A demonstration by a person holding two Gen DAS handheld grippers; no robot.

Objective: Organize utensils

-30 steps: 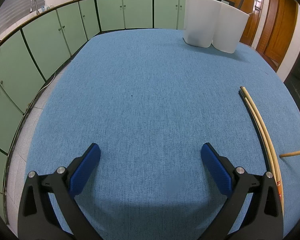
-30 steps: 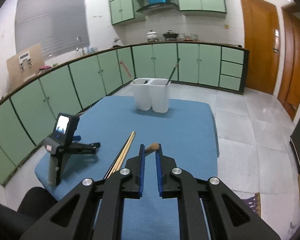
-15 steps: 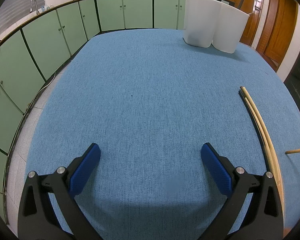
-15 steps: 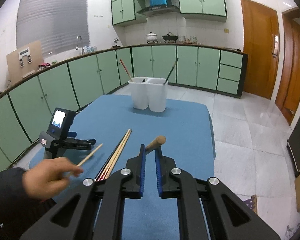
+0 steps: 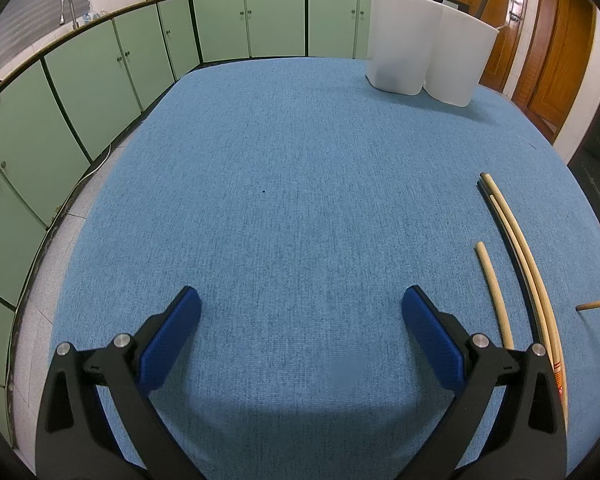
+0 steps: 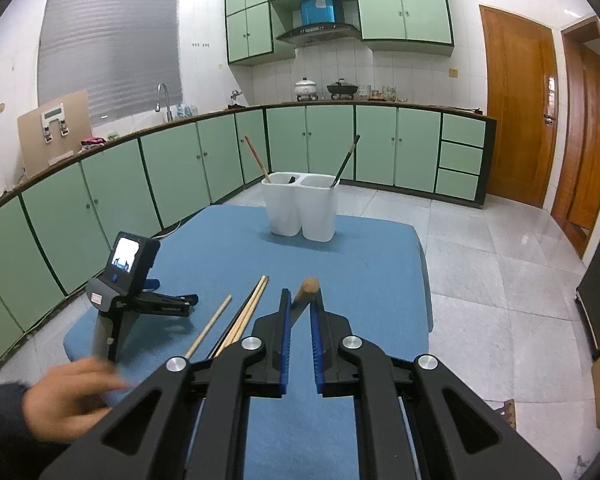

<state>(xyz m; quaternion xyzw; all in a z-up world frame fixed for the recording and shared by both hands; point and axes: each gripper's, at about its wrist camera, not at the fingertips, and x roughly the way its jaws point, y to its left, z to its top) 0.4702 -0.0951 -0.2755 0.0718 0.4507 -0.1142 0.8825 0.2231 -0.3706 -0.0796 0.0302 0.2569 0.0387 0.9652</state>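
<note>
On the far left of the right wrist view, a bare hand [image 6: 70, 396] in a dark sleeve hovers blurred over the near corner of the blue bench [image 6: 364, 264], its fingers too smeared to tell whether they touch anything. Just behind it the left tool [image 6: 188, 300] stands by itself on the bench, propped on its handle, with its small screen facing the camera; from its own camera its blue pads [image 5: 172, 336] are spread wide with only cloth between them, and their bases run off the bottom edge. To its right lies a single pale chopstick [image 6: 210, 330], apart from a tight bundle of chopsticks [image 6: 248, 308], one dark and two pale; the near ends of all of them vanish behind the right tool [image 6: 300, 316]. That tool is nearly closed, gripping a wooden handle [image 6: 306, 292] whose rounded tip pokes up past the pads, while whatever is on its other end is hidden by the tool body. Farther back, right of centre, a white two-part holder [image 6: 300, 208] stands on the bench, with a reddish stick in its left cup and a dark one in the right, their lower parts concealed by the walls
</note>
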